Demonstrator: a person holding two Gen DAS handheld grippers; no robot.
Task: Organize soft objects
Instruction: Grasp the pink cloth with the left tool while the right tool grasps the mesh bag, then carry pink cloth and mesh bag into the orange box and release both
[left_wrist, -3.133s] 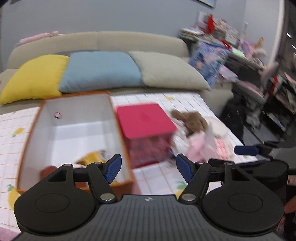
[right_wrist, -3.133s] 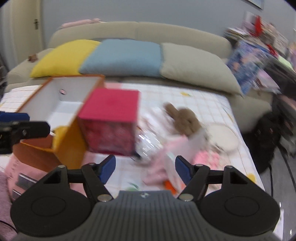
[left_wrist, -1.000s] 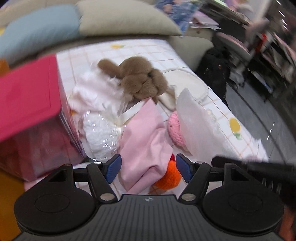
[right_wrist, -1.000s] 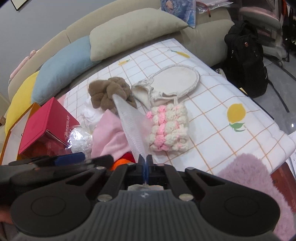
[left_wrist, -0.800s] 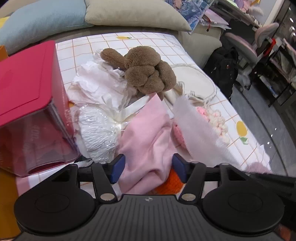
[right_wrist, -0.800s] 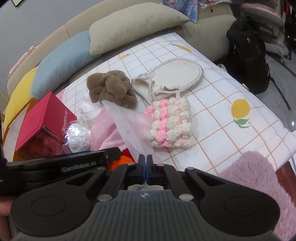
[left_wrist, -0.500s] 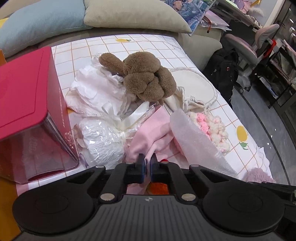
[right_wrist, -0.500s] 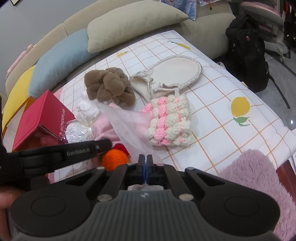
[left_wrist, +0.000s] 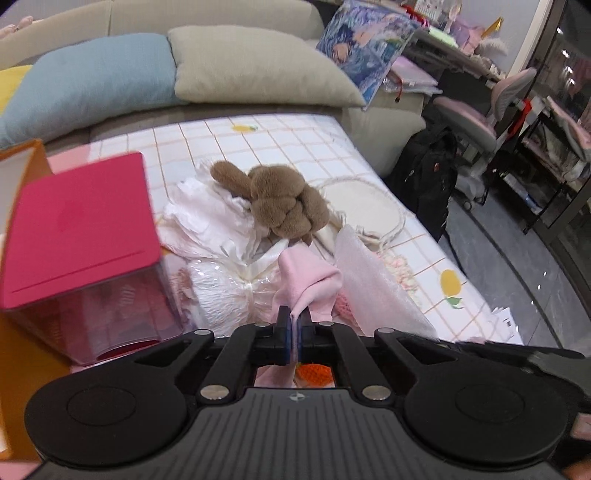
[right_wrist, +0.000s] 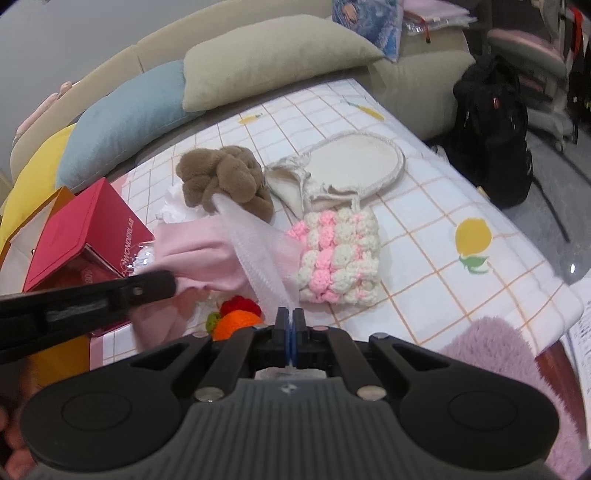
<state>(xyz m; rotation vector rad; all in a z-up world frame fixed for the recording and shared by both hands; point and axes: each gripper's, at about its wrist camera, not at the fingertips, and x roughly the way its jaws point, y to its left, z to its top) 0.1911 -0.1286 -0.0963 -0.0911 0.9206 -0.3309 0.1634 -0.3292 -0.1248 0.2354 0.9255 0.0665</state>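
Now my left tongs pinch a fold of the pink cloth, just near of the brown plush on the table; my right tongs pinch the white mesh. I'd lift slowly, so the cloth clears the orange knit.

Matt pink cloth, fuzzy brown plush, glossy red box lid.

Bare checked cloth right of the crocheted pouch lies open; the red box blocks the left side.
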